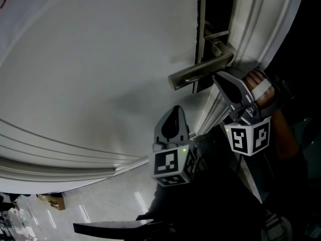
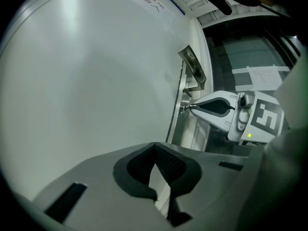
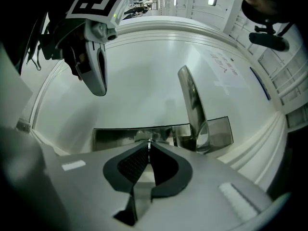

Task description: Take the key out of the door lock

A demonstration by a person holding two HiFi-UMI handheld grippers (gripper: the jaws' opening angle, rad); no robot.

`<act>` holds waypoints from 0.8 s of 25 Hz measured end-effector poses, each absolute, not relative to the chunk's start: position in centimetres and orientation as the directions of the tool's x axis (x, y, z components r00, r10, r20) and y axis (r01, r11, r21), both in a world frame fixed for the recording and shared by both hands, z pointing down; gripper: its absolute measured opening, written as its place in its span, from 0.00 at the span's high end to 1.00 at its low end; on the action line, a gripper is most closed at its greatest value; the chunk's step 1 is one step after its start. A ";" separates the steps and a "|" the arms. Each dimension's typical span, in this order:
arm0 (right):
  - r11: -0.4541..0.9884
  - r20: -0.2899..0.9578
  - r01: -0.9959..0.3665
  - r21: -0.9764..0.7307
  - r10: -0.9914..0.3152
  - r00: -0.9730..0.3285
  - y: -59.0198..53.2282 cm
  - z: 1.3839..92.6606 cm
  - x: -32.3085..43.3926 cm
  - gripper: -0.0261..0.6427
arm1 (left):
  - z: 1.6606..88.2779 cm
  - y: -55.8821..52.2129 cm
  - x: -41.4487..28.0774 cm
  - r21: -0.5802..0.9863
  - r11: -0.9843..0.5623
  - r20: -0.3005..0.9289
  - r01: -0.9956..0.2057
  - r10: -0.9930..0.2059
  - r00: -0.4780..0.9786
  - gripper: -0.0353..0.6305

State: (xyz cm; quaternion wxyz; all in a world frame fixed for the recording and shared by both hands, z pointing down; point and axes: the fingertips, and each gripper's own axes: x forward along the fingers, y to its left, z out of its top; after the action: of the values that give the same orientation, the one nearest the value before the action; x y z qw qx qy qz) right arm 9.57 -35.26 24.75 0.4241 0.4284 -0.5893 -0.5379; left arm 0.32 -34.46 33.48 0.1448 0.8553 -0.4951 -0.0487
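Note:
A white door [image 1: 100, 69] carries a metal lever handle [image 1: 200, 70] on a long lock plate [image 3: 120, 137]. My right gripper [image 3: 148, 149] presses up to the plate just left of the handle [image 3: 192, 105], shut on a thin metal key [image 3: 148, 143] seen edge-on. In the left gripper view, the key [image 2: 185, 107] sits between the right gripper's tips at the plate [image 2: 182, 88]. My left gripper [image 1: 175, 110] hangs shut and empty, below and left of the handle, near the door face. Whether the key's blade is in the lock is hidden.
The door's edge and moulded frame [image 1: 261, 19] run along the right of the handle. A person's hand [image 1: 261, 87] holds the right gripper. Shiny floor [image 1: 115, 205] shows below the door. A paper notice [image 2: 262, 76] hangs on dark glass beyond.

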 end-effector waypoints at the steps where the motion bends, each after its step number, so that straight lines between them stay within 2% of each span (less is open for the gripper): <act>1: 0.055 0.040 -0.049 0.997 -0.962 -0.272 -35.2 24.7 9.6 0.94 | 33.5 -34.4 0.3 0.297 -0.469 0.062 -0.832 -0.860 0.507 0.95; 20: 0.057 0.050 -0.020 0.998 -0.961 -0.272 -34.1 24.8 9.9 0.94 | 32.4 -33.0 0.9 0.286 -0.503 0.035 -0.816 -0.845 0.533 0.95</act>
State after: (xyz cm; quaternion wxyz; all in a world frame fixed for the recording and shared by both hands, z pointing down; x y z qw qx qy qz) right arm 9.91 -34.13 24.85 0.4330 0.4198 -0.5840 -0.5433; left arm 0.93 -32.97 32.41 0.1351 0.8651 -0.4800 -0.0546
